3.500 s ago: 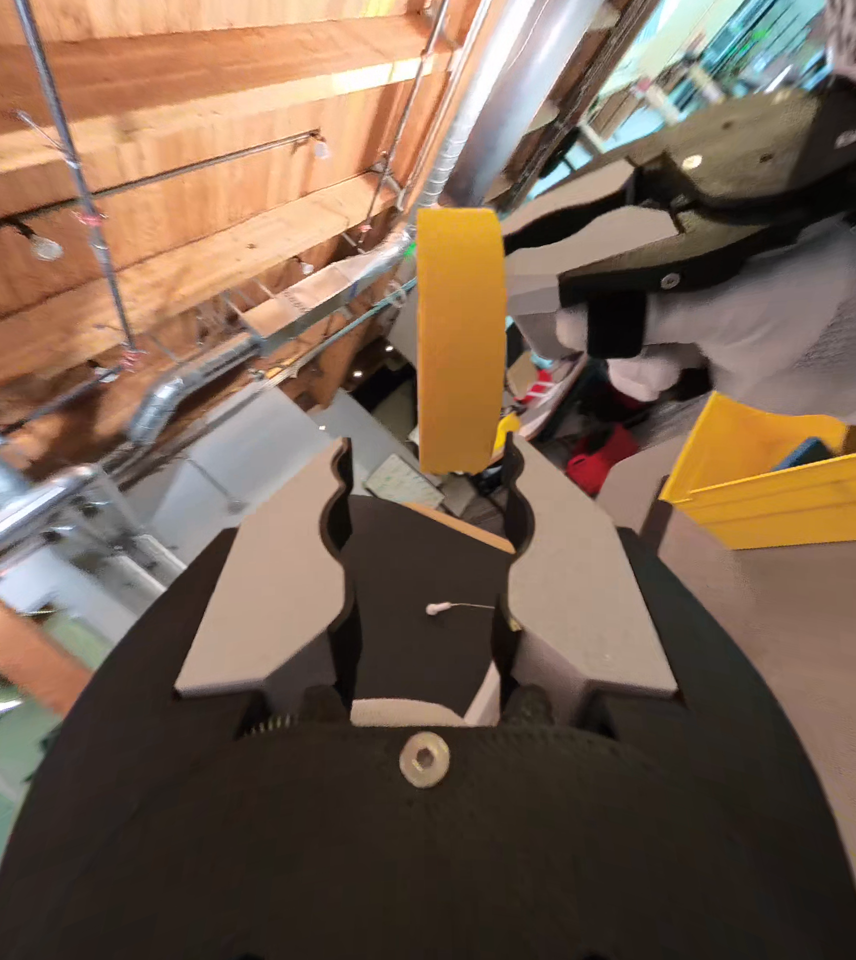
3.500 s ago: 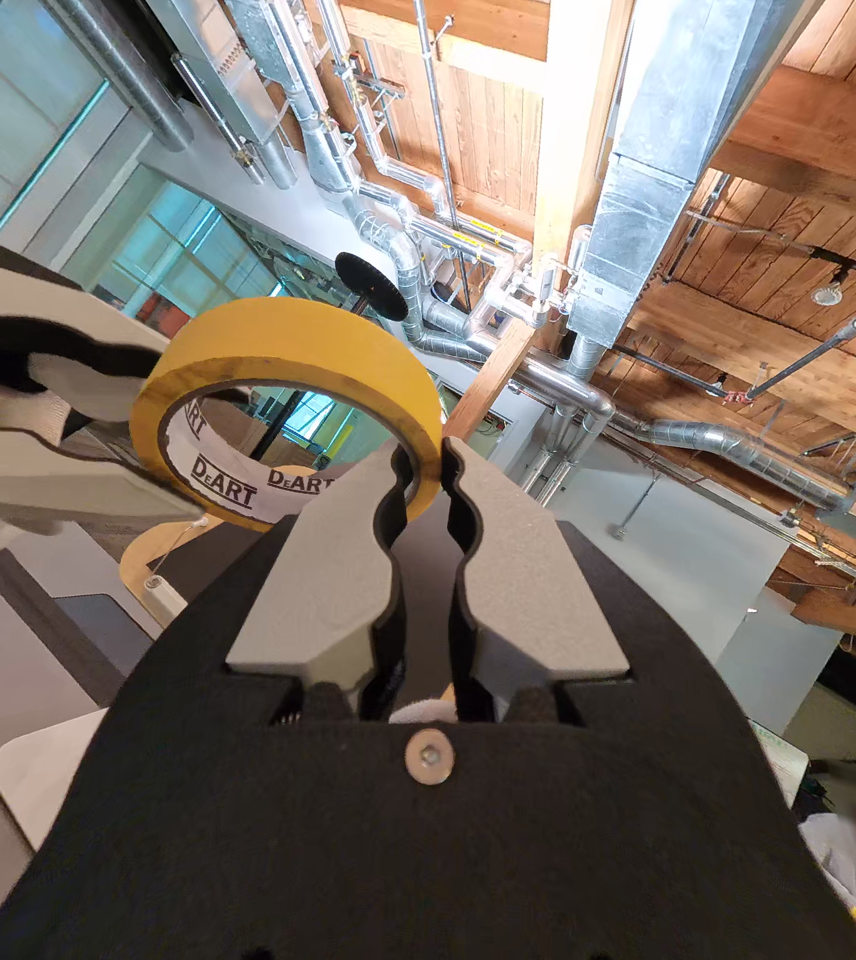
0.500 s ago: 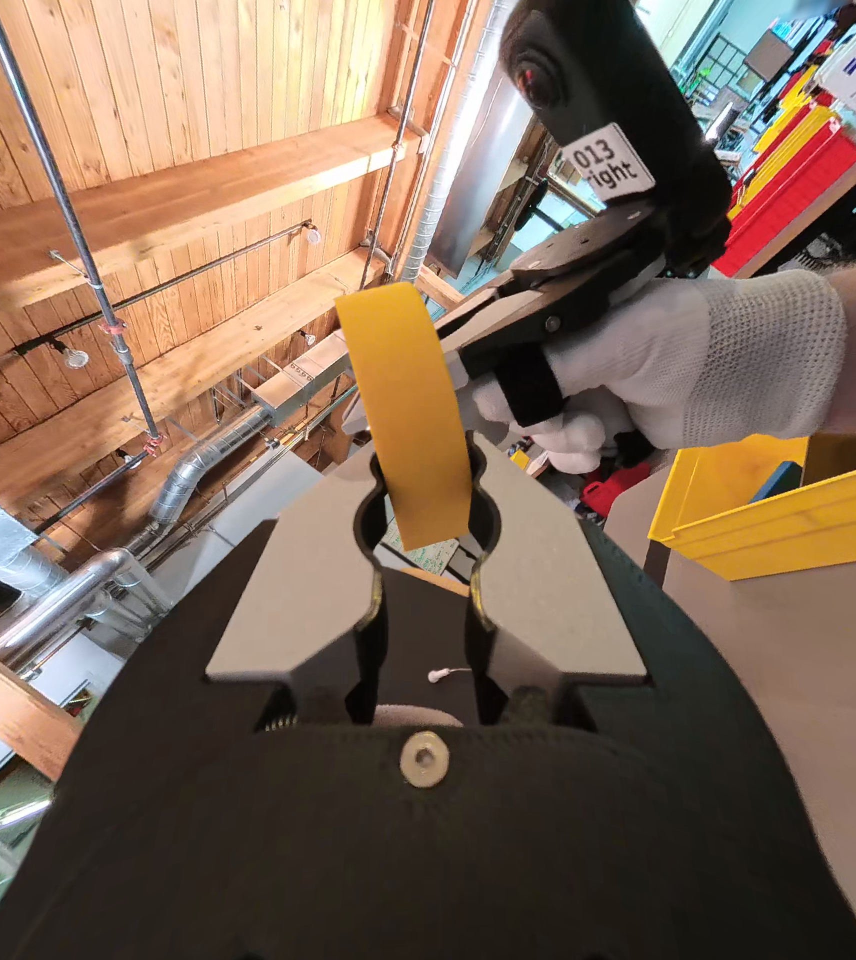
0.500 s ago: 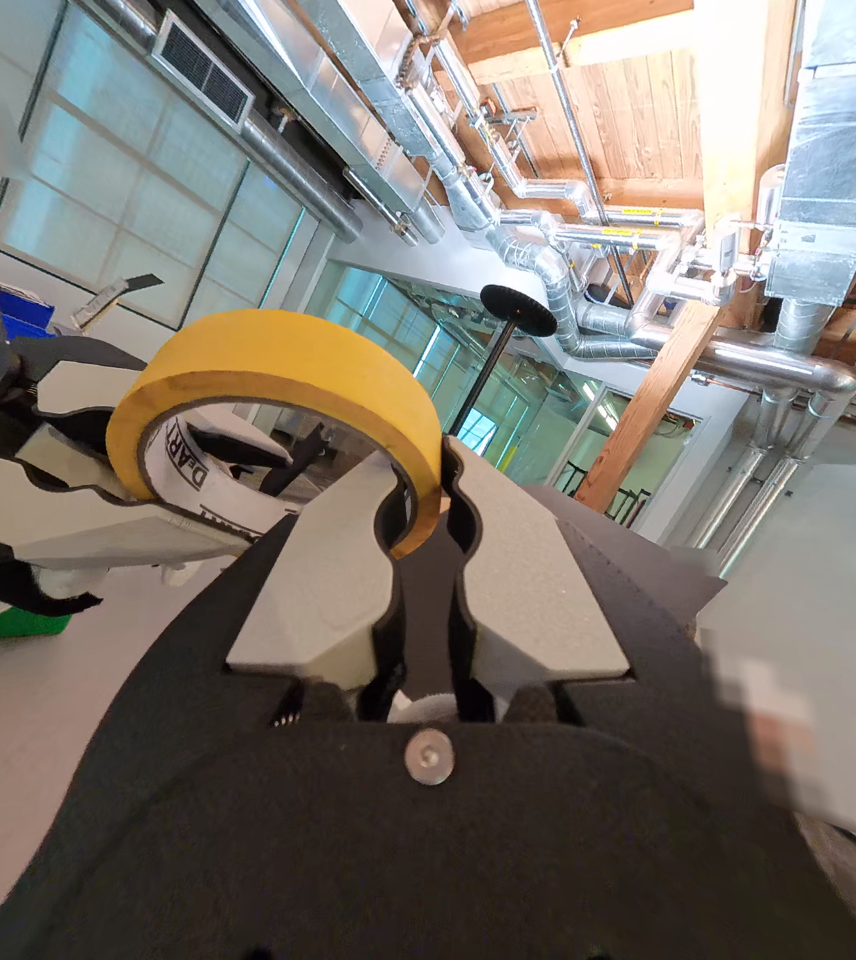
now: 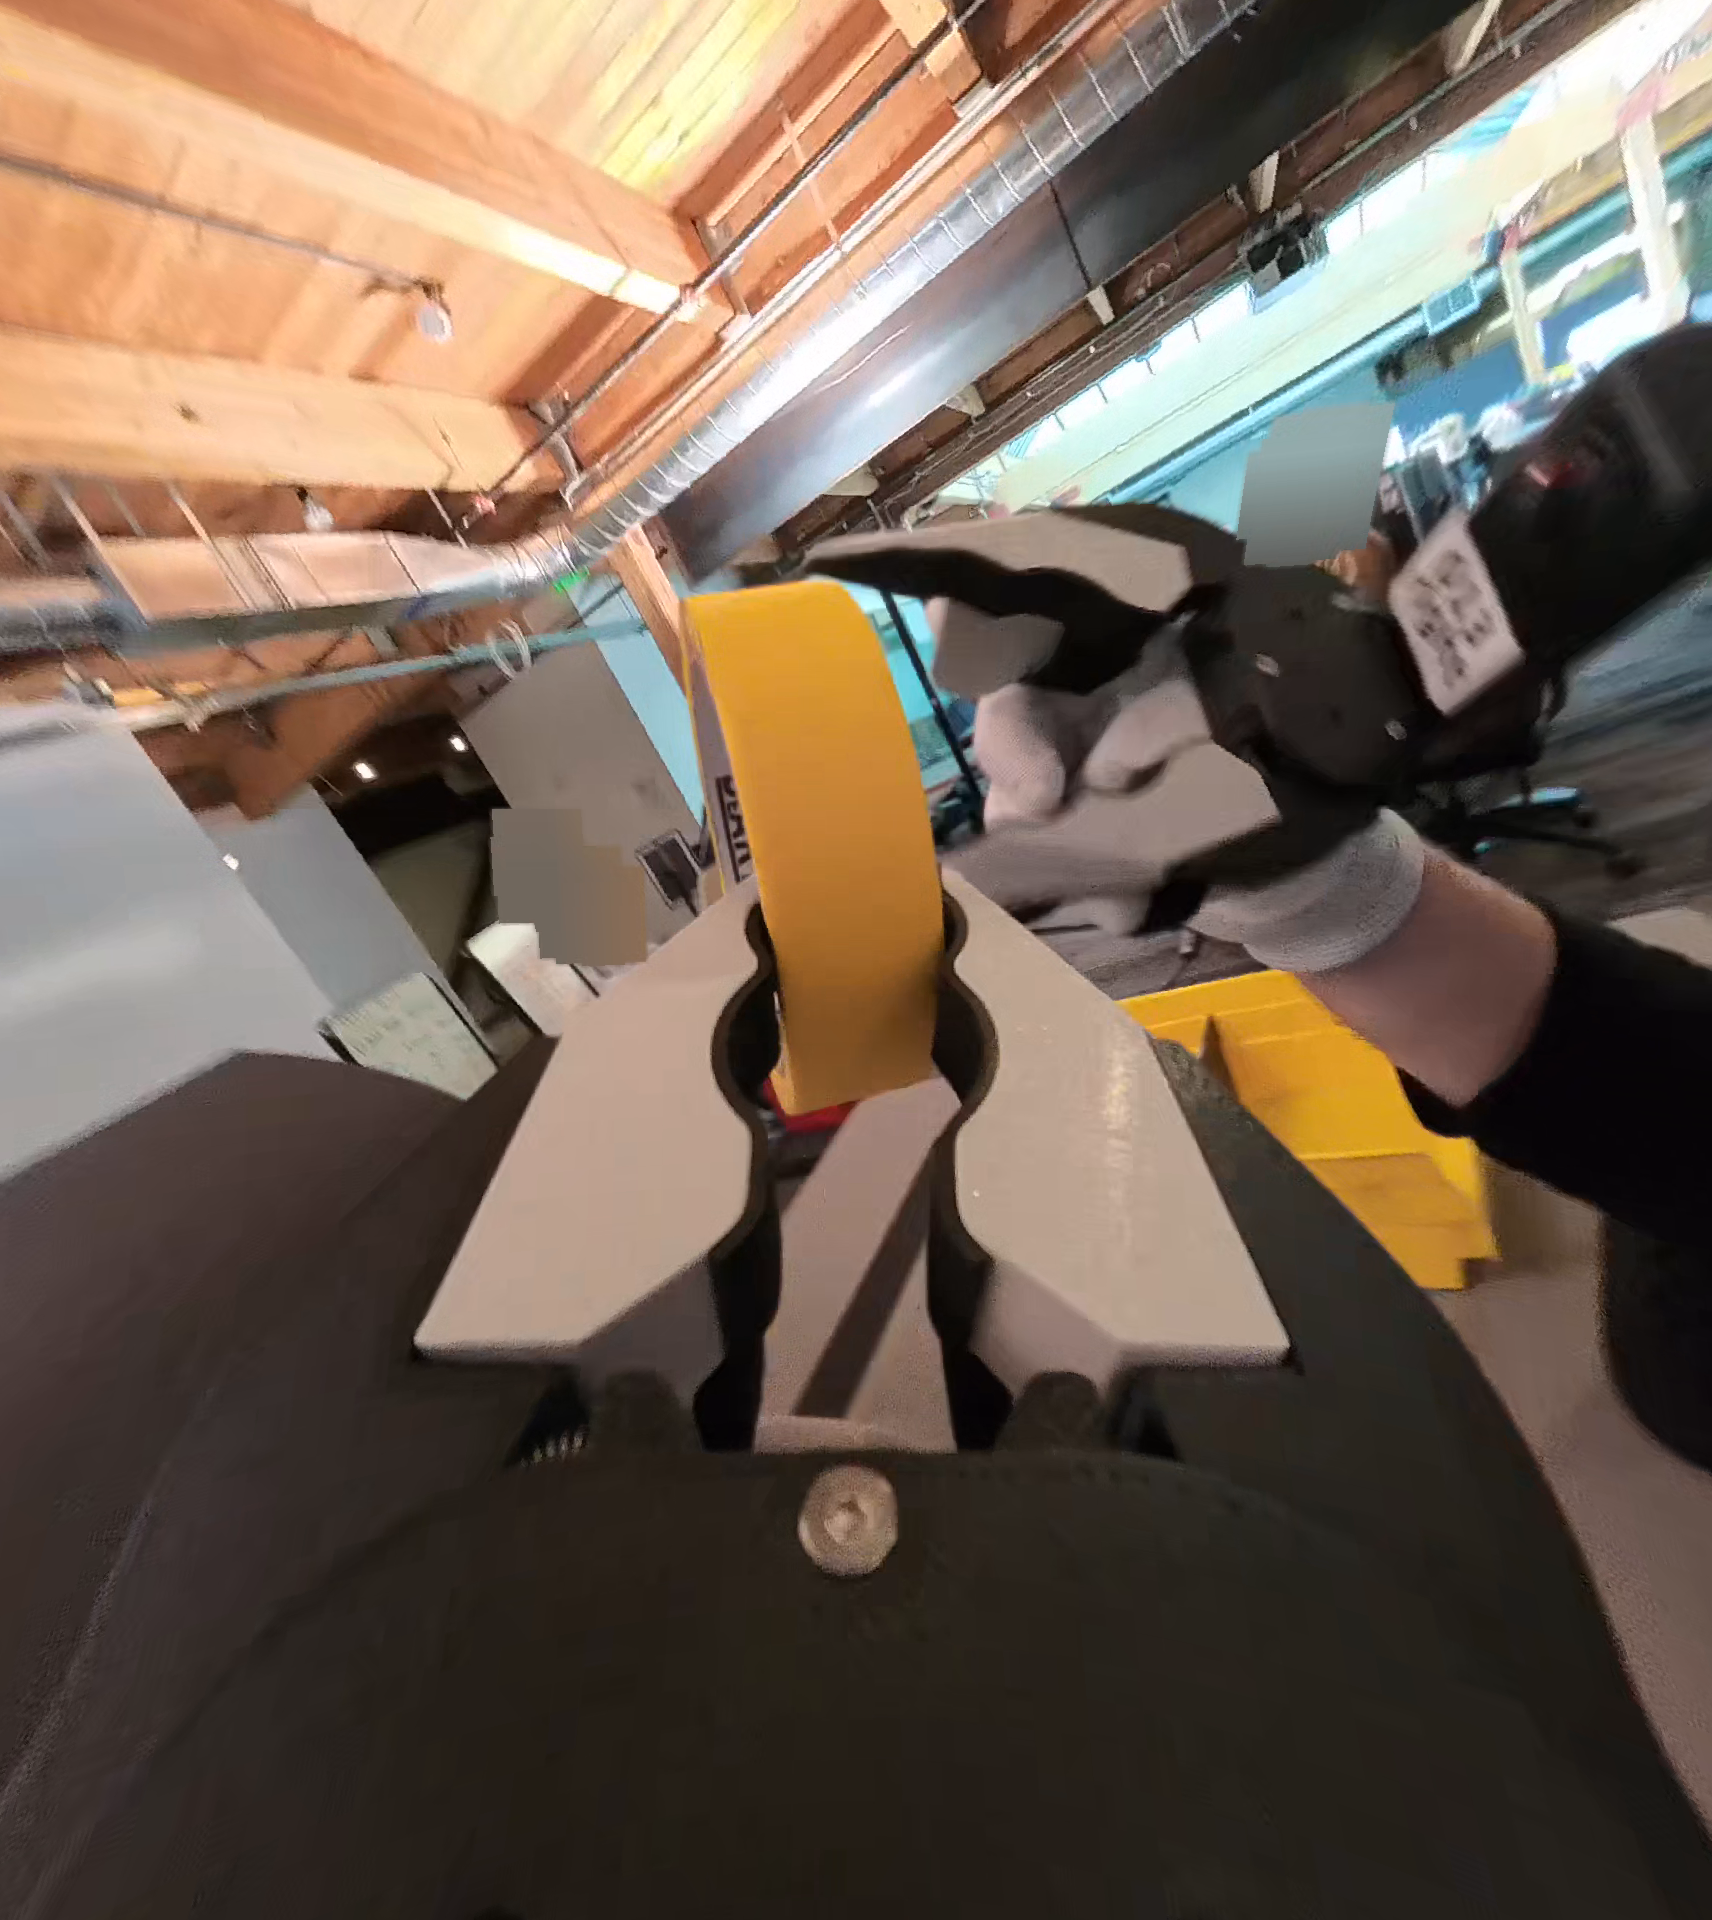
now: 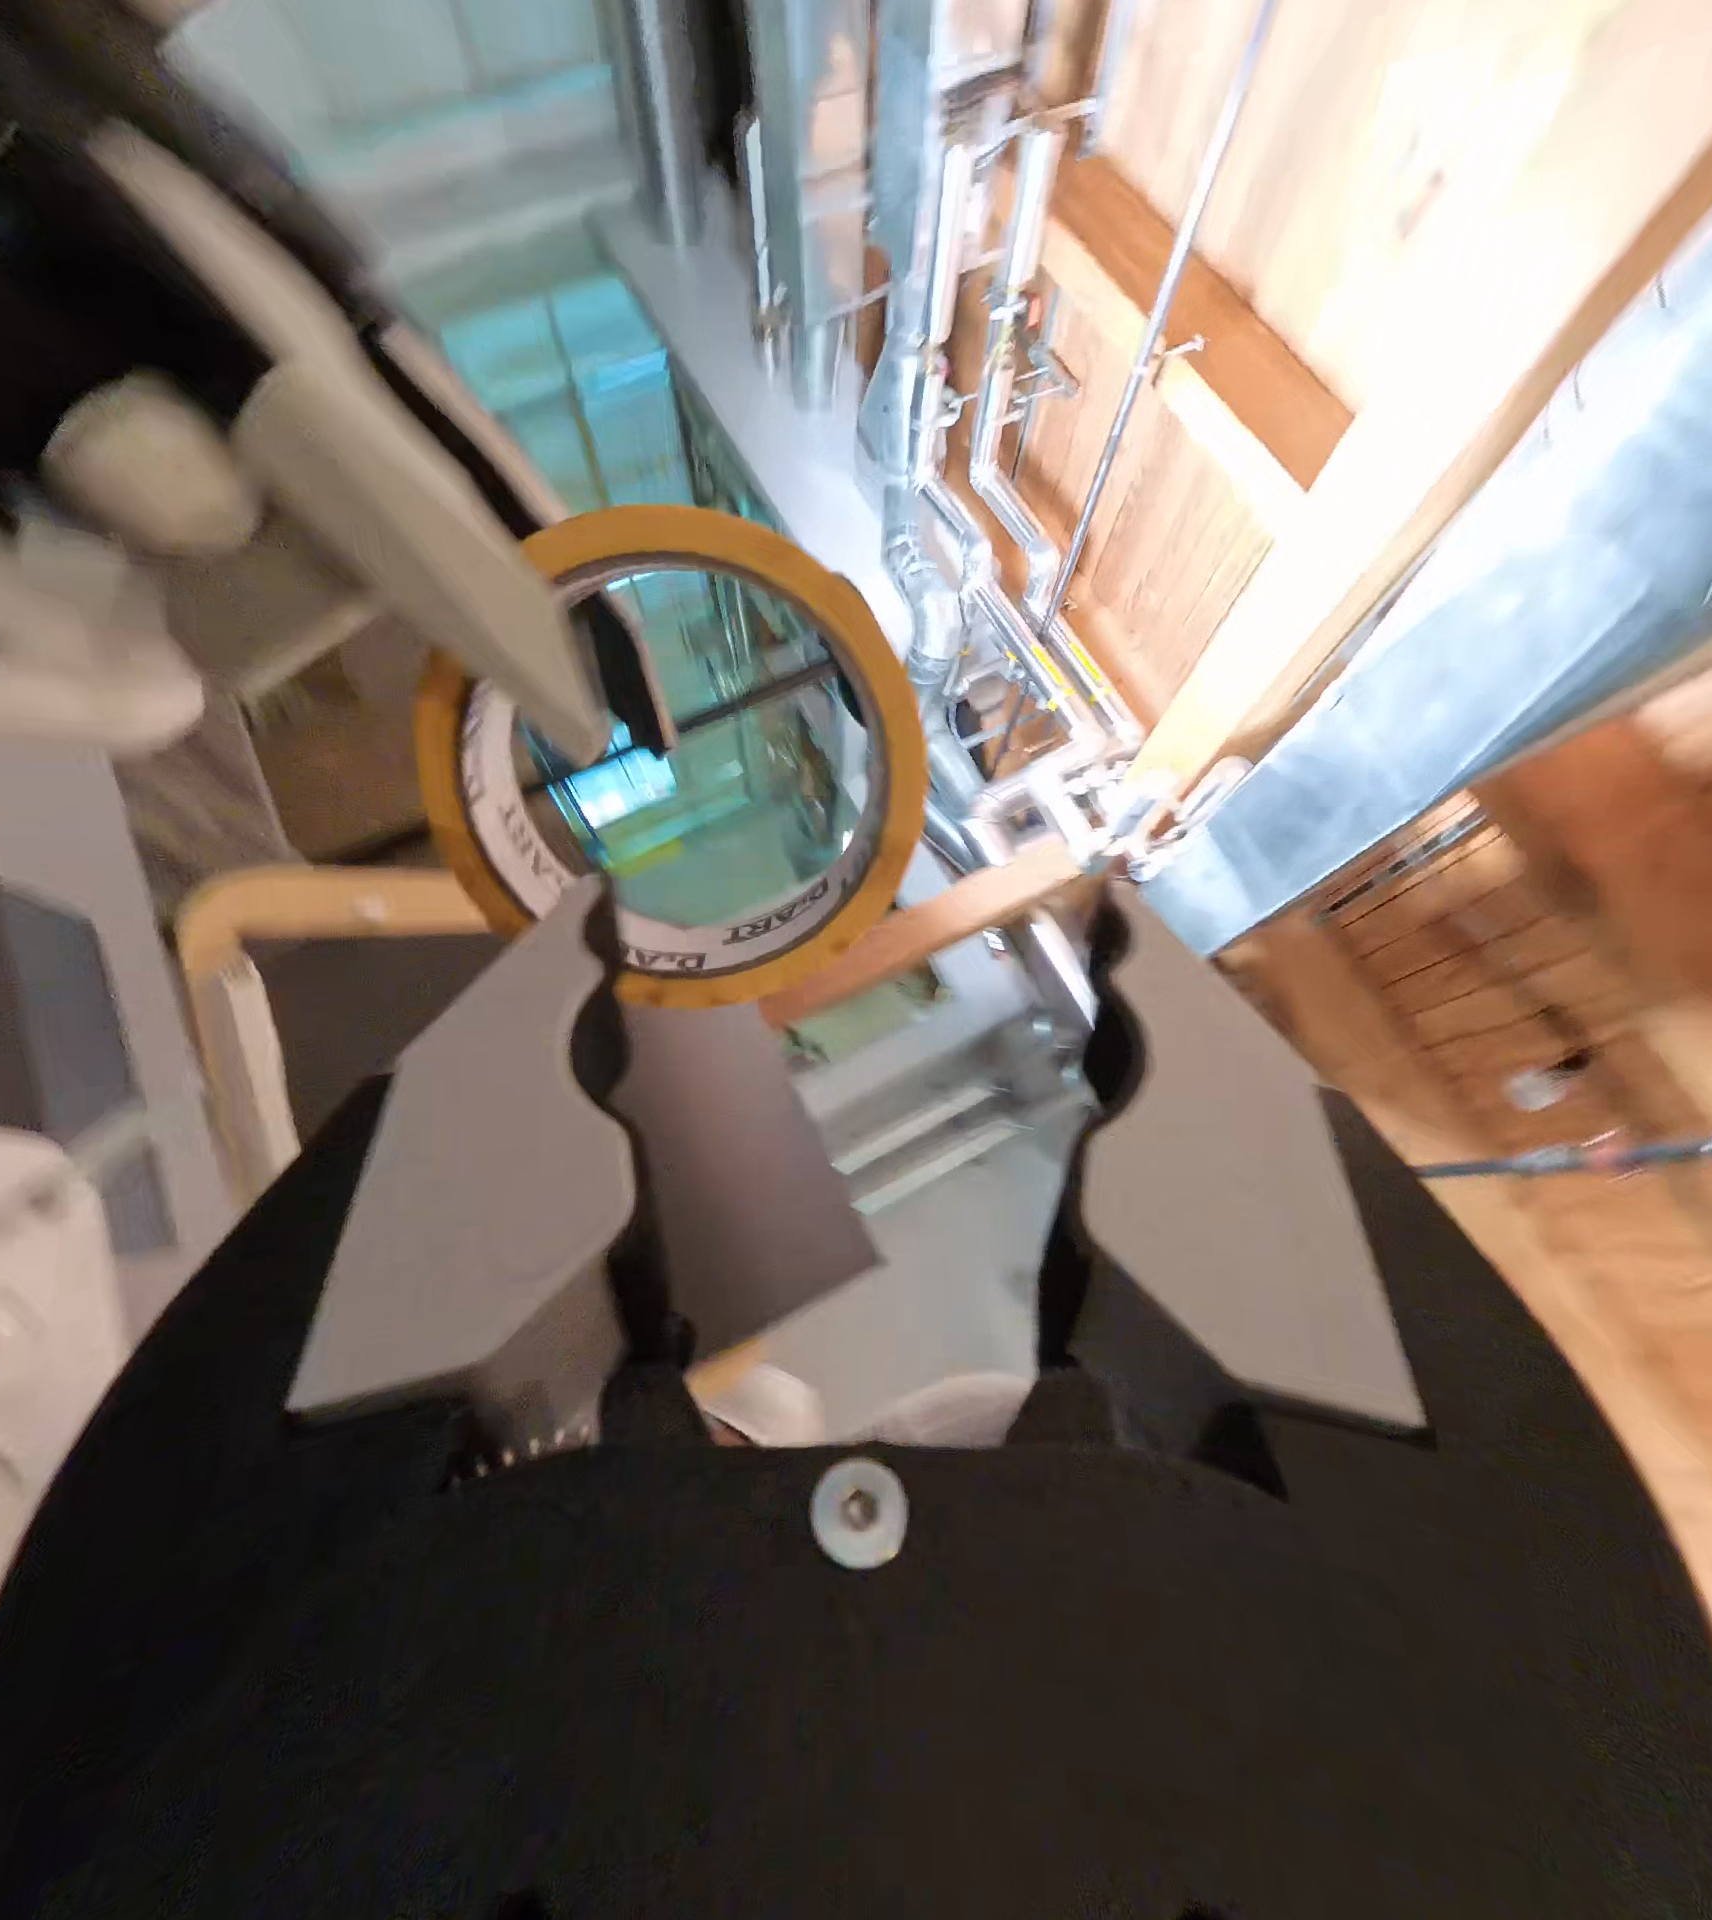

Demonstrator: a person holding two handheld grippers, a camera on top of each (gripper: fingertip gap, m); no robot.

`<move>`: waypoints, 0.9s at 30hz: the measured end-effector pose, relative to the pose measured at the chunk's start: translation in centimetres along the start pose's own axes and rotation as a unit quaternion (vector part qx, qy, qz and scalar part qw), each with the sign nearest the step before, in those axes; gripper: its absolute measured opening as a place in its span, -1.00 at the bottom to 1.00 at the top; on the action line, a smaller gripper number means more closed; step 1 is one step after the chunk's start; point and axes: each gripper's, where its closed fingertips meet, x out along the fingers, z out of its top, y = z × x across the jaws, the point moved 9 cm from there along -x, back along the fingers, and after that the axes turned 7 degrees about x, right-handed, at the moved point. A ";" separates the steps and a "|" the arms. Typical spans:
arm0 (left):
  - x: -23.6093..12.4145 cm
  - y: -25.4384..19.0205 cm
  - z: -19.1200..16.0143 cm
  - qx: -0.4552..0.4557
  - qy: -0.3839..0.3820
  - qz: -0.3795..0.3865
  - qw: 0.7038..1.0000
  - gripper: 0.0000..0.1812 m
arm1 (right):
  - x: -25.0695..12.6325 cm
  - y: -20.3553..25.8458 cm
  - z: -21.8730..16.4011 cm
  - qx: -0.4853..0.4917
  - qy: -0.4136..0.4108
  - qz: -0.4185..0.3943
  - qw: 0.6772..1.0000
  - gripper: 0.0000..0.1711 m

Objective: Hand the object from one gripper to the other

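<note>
Where timber ceiling (image 5: 208,343) looms, tape (image 5: 821,831) in left gripper (image 5: 847,925)

- Our left wrist view sits just behind the left gripper (image 5: 847,925), looking forward and steeply upward toward wooden ceiling beams (image 5: 208,416), with the roll of yellow tape (image 5: 821,831) very near the lens.
- Our right wrist view sits behind the right gripper (image 6: 847,914), also tilted up, toward metal ducts (image 6: 987,520).
- Both views share the tape (image 6: 670,753) and each shows the opposite gripper nearby.
</note>
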 end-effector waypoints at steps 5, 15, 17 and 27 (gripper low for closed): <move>-0.4 0.9 -0.2 -0.090 0.043 -0.038 0.994 -0.74 | 1.2 3.0 0.6 -0.118 0.051 0.043 0.991 0.76; 1.1 -0.8 -0.2 -0.133 0.089 -0.071 0.984 -0.75 | 3.8 5.9 -1.6 -0.150 0.097 0.021 0.984 0.56; 1.2 -0.6 -0.5 -0.148 0.084 -0.073 0.983 -0.75 | 3.7 5.9 -1.8 -0.164 0.096 0.018 0.982 0.49; 1.2 -0.7 -0.3 -0.162 0.068 -0.079 0.981 -0.74 | 3.4 5.9 -1.5 -0.125 0.086 0.035 0.988 0.43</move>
